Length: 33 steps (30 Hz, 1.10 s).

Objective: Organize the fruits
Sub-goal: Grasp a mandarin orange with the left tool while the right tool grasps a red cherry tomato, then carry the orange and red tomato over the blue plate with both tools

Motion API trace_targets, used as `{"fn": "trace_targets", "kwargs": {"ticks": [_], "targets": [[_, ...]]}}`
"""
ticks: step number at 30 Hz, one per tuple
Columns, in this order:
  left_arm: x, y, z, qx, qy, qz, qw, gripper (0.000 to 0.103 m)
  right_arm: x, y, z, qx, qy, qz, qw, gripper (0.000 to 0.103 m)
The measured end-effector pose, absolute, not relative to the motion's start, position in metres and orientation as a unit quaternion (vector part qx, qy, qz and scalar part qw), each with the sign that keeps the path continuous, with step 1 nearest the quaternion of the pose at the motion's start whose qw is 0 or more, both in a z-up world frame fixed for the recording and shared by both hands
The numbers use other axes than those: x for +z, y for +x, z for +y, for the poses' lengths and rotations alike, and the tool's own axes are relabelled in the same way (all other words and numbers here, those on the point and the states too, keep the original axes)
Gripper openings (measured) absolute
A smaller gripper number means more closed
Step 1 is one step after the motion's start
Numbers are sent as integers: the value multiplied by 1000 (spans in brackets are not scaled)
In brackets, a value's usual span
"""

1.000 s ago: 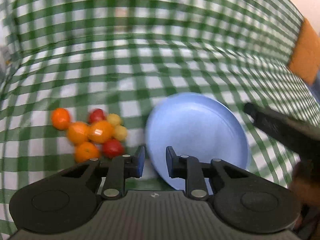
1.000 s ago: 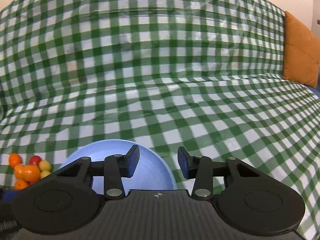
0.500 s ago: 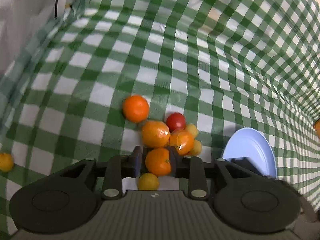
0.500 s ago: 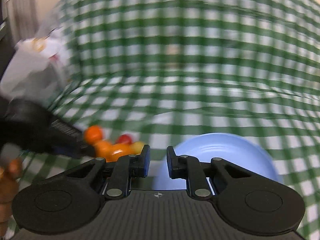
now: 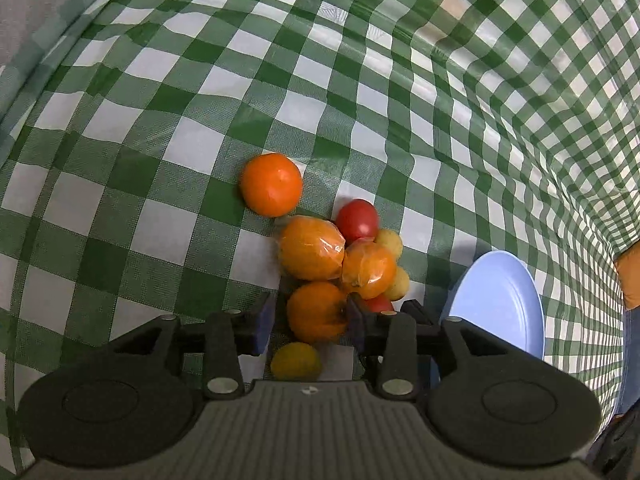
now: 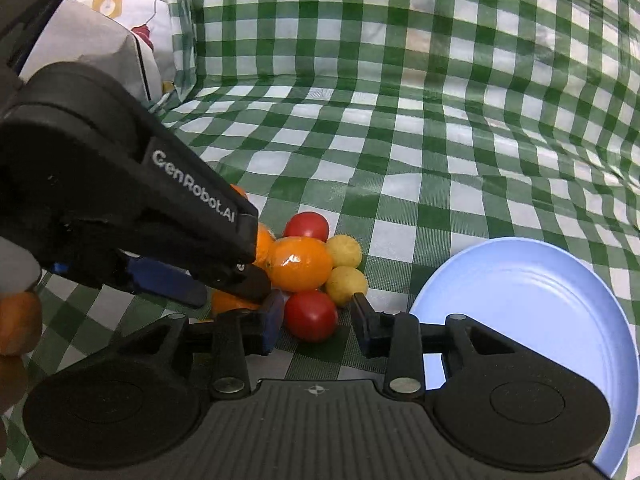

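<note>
A pile of small fruits lies on the green checked cloth: oranges, red tomatoes and yellow fruits. In the left wrist view my left gripper [image 5: 311, 316] has its fingers on both sides of an orange [image 5: 317, 312] at the near edge of the pile. A lone orange [image 5: 271, 184] sits farther away. A yellow fruit [image 5: 296, 361] lies under the gripper. In the right wrist view my right gripper [image 6: 316, 327] is open around a red tomato [image 6: 310, 315], not touching it. The left gripper's body [image 6: 120, 200] covers the pile's left part. The blue plate [image 6: 532, 304] lies empty to the right.
A white patterned bag [image 6: 100, 40] stands at the back left. An orange cushion [image 5: 628, 276] shows at the right edge. The checked cloth [image 6: 400, 120] rises behind the fruits. The plate also shows in the left wrist view [image 5: 500, 300].
Both grippers have swung left from the plate to the fruit pile. My left gripper stays around the near orange. My right gripper has opened and now straddles a red tomato.
</note>
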<state>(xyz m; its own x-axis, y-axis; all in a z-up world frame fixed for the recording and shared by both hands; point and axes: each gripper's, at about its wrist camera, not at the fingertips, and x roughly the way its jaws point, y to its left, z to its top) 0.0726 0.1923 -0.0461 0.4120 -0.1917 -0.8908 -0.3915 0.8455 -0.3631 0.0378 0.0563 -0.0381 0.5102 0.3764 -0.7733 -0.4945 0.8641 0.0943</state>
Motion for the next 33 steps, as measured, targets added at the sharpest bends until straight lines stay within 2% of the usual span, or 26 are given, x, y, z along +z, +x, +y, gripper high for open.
{"fn": "trace_targets", "kwargs": {"ticks": [5, 6, 7, 8, 18, 28, 33], "targets": [[-48, 73, 185, 55, -264, 544, 794, 43, -40, 45, 62, 247, -81, 445, 857, 39], [-48, 73, 184, 52, -263, 544, 795, 40, -40, 44, 62, 248, -85, 447, 855, 38], [-47, 74, 183, 49, -262, 543, 796, 37, -40, 43, 61, 249, -88, 448, 854, 37], [-45, 74, 182, 50, -256, 542, 799, 36, -40, 43, 61, 250, -88, 448, 854, 31], [-23, 64, 173, 95, -138, 516, 840, 35, -32, 35, 69, 278, -102, 448, 844, 31], [-38, 71, 177, 90, -149, 535, 827, 36, -31, 32, 69, 274, -112, 459, 837, 31], [-29, 70, 172, 101, -136, 517, 839, 35, -34, 43, 68, 270, -102, 449, 846, 31]]}}
